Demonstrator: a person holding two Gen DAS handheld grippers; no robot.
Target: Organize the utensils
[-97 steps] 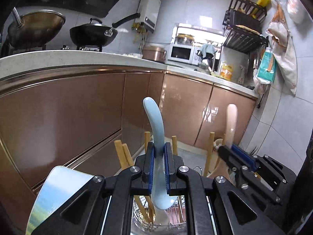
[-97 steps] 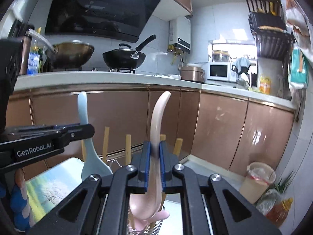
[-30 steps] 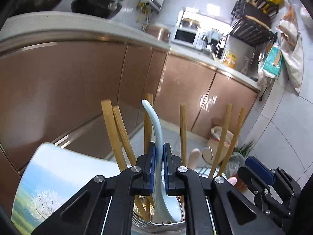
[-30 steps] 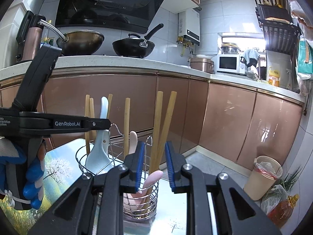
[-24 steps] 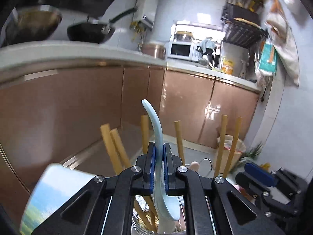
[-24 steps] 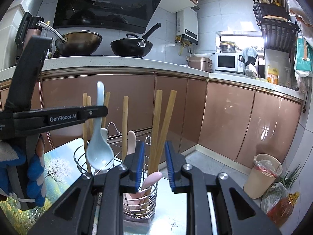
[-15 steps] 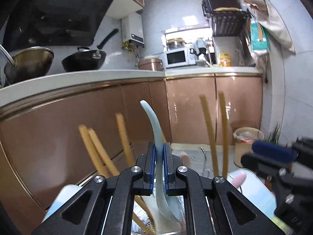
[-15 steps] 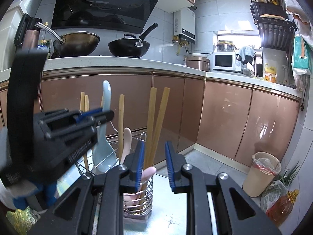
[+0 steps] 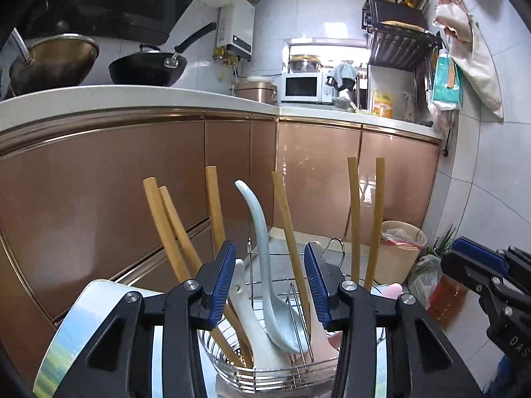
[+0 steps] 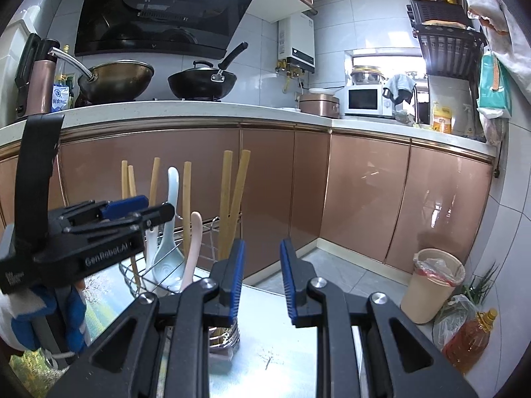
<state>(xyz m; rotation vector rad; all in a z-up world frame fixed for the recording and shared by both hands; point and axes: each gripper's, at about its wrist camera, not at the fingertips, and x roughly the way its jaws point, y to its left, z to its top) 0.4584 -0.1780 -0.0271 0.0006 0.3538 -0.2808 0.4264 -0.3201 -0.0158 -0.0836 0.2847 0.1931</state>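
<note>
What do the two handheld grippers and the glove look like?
Both grippers, left gripper and right gripper, are black linkage frames with silver pivot bolts and ribbed blue pads. The left one carries white "GenRobot.AI" lettering. The hand holding it wears a white-and-blue glove.

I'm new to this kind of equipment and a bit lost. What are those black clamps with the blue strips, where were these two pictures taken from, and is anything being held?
They are hand-held grippers: a person carries one in each hand, and a camera on each looks forward along its jaws. One picture comes from the left gripper, the other from the right gripper, which also sees the left one from the side, with a gloved hand below it. In front stands a wire basket on a table, with bamboo chopsticks, a pale blue spoon, a white spoon and a pink spoon in it. The left jaws are opening: the blue spoon stands between them, untouched, resting in the basket. The right jaws are apart and hold nothing.
</note>
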